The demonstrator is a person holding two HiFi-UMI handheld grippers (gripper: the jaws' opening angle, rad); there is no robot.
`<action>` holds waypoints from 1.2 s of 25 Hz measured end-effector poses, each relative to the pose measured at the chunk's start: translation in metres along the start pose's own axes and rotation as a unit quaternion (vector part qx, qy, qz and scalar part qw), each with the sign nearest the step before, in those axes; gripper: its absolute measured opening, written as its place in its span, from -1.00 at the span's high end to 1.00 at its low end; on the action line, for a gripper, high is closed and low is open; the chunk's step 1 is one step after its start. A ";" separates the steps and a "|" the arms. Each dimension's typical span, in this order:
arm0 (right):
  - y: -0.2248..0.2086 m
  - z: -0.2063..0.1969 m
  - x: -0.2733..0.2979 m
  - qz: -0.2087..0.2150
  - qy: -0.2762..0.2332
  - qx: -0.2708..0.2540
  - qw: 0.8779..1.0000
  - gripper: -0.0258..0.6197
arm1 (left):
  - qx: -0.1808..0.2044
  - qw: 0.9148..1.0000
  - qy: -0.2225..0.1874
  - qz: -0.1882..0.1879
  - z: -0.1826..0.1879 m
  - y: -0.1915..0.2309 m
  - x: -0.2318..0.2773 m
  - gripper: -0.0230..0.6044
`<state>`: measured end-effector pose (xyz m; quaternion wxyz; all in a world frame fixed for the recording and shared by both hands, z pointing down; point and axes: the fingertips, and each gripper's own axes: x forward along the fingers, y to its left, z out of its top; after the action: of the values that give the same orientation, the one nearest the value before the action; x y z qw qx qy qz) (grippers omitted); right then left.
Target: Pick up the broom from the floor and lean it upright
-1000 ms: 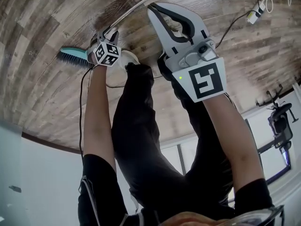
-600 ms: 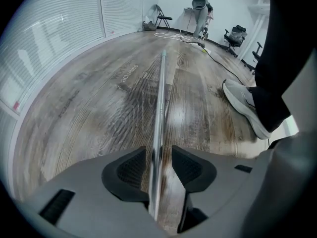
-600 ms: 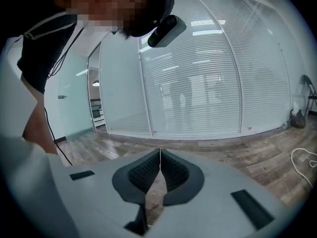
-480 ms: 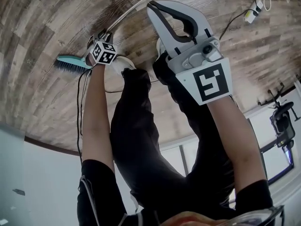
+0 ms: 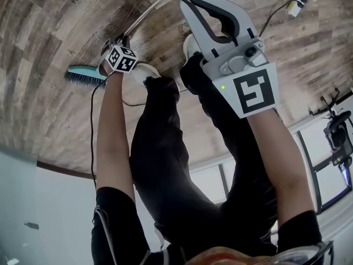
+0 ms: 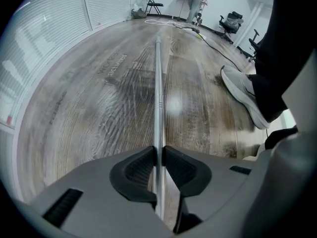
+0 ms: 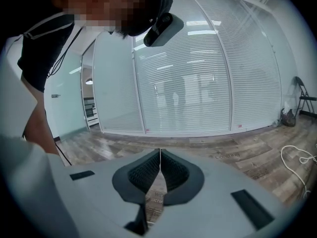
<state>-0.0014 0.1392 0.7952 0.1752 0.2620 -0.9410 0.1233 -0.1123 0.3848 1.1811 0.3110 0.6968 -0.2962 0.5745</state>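
Judged light, stiff and slick, the broom point(image 6: 158, 73) pole is being closed on by the left tongs point(image 6: 159, 152); right tongs point(image 7: 159, 155) pressed together, empty.

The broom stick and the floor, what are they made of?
The broom stick looks like metal: it is thin, silvery-grey and smooth, with a shine running along it. The floor looks like wood planks or a wood-look covering, with brown-grey grain, plank seams and a slight gloss where light glares off it. The look alone can't settle which of the two it is.

left gripper point(image 6: 159, 151) closing on the broom handle point(image 6: 158, 78)
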 end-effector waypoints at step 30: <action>0.027 0.007 -0.081 -0.070 0.030 0.204 0.976 0.34 | -0.036 0.991 -0.118 0.049 0.066 -0.024 -0.195 0.65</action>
<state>0.0476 0.1957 0.7533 0.1549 0.3534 -0.8697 0.3078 -0.0852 0.3593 0.9775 0.2704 0.7325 -0.3852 0.4919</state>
